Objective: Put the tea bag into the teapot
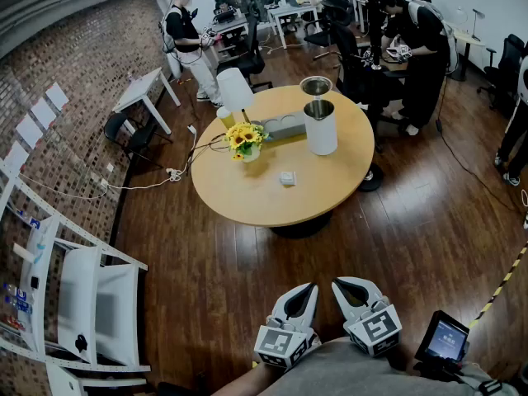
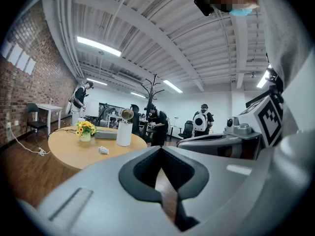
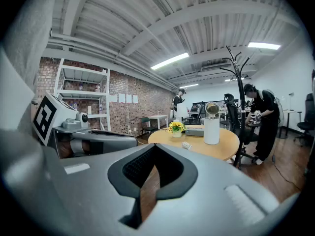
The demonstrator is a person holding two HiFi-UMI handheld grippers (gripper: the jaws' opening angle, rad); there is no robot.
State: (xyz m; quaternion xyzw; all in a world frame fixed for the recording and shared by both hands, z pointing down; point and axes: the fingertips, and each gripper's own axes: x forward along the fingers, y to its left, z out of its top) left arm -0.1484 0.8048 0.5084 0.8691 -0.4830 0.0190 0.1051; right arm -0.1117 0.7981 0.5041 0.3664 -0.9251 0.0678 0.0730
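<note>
A small white tea bag (image 1: 287, 178) lies on the round wooden table (image 1: 247, 196), far ahead of me. Behind it stands the white teapot (image 1: 320, 126) with its lid tipped open. Both grippers hang low near my body, well short of the table. My left gripper (image 1: 308, 288) is shut with nothing in it, and so is my right gripper (image 1: 338, 285) beside it. The left gripper view shows the tea bag (image 2: 103, 150) and teapot (image 2: 124, 133) beyond shut jaws (image 2: 160, 151). In the right gripper view the tea bag (image 3: 186, 145) and teapot (image 3: 211, 130) sit past the shut jaws (image 3: 155, 149).
On the table also stand a vase of sunflowers (image 1: 246, 141), a grey box (image 1: 285, 126), a yellow cup (image 1: 225, 117) and a white lamp (image 1: 235, 89). A white shelf (image 1: 82, 304) is at the left, a cable (image 1: 157, 180) crosses the floor, and people work at desks behind.
</note>
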